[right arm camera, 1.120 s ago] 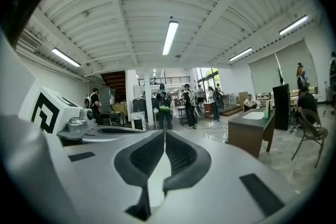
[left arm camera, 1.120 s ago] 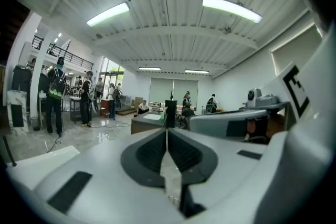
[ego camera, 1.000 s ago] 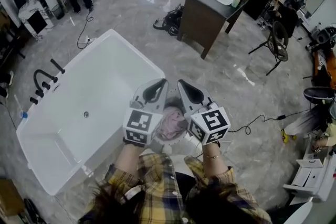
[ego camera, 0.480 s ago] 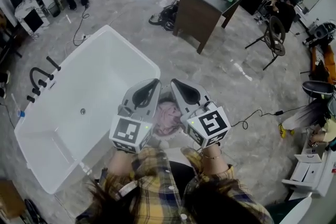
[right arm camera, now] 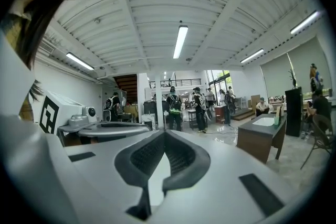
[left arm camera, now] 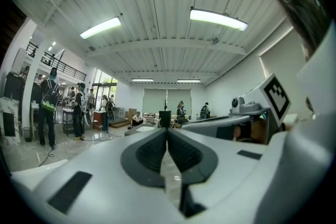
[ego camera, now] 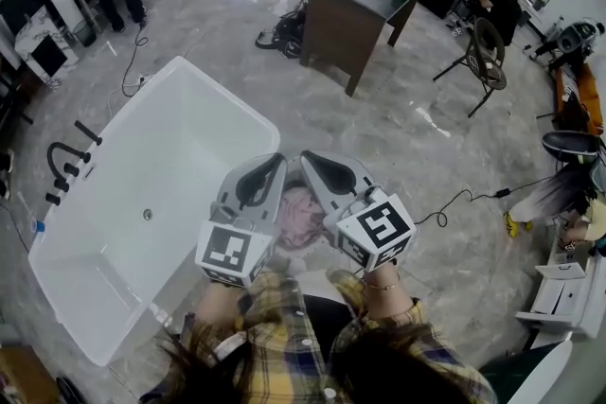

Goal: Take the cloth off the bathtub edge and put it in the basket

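Jaws of left gripper (ego camera: 277, 161): pressed together, nothing between them. Right gripper (ego camera: 308, 158): same, closed and empty. Both are held level, side by side, tips nearly meeting.

Directly beneath the two tips and between the gripper bodies lies the cloth (ego camera: 301, 211), pinkish and crumpled, apparently sitting in a pale round basket (ego camera: 295, 251) whose rim is mostly hidden. Off to the left gripper's outer side is the bathtub (ego camera: 222, 90), with no cloth on its visible edge.

Handling judgement: cloth looks soft, light and limp, not fragile. Pinch a raised fold near the middle of the heap; it will drape and trail when lifted.
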A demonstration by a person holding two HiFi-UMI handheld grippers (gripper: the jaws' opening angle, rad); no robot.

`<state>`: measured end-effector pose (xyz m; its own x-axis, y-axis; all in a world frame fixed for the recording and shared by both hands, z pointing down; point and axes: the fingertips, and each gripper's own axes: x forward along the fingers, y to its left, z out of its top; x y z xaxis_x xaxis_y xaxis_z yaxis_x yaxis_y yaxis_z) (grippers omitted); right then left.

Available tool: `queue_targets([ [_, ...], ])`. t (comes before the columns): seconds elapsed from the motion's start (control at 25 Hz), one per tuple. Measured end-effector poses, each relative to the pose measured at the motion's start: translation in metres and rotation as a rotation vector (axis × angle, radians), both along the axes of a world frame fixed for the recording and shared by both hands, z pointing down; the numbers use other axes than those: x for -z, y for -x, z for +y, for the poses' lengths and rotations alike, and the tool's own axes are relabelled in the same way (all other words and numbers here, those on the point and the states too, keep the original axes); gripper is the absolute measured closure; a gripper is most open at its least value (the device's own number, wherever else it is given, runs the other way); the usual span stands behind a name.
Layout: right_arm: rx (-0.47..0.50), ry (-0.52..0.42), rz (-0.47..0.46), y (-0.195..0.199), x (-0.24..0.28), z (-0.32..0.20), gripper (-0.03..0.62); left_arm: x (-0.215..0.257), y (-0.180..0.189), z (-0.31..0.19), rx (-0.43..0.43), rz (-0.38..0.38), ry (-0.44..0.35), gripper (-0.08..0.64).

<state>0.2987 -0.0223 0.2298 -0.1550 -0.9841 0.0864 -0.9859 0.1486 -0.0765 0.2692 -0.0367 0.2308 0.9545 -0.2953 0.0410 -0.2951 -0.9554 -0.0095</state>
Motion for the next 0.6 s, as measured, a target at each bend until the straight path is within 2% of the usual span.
queue_targets([
  [0.16, -0.012, -0.013, -0.018, -0.0073, 0.0014, 0.0013, 0.577, -0.0045, -0.0042, -0.0029, -0.01, -0.005, -0.014, 0.537],
  [0.4, -0.024, -0.02, -0.024, -0.0087, 0.0022, -0.0007, 0.577, -0.0045, -0.0066, -0.0055, -0.005, -0.011, 0.032, 0.537],
  [0.6, -0.015, -0.028, -0.023, -0.0064, 0.0052, -0.0041, 0.577, -0.0038, -0.0081, -0.0066, -0.013, -0.009, 0.029, 0.537],
])
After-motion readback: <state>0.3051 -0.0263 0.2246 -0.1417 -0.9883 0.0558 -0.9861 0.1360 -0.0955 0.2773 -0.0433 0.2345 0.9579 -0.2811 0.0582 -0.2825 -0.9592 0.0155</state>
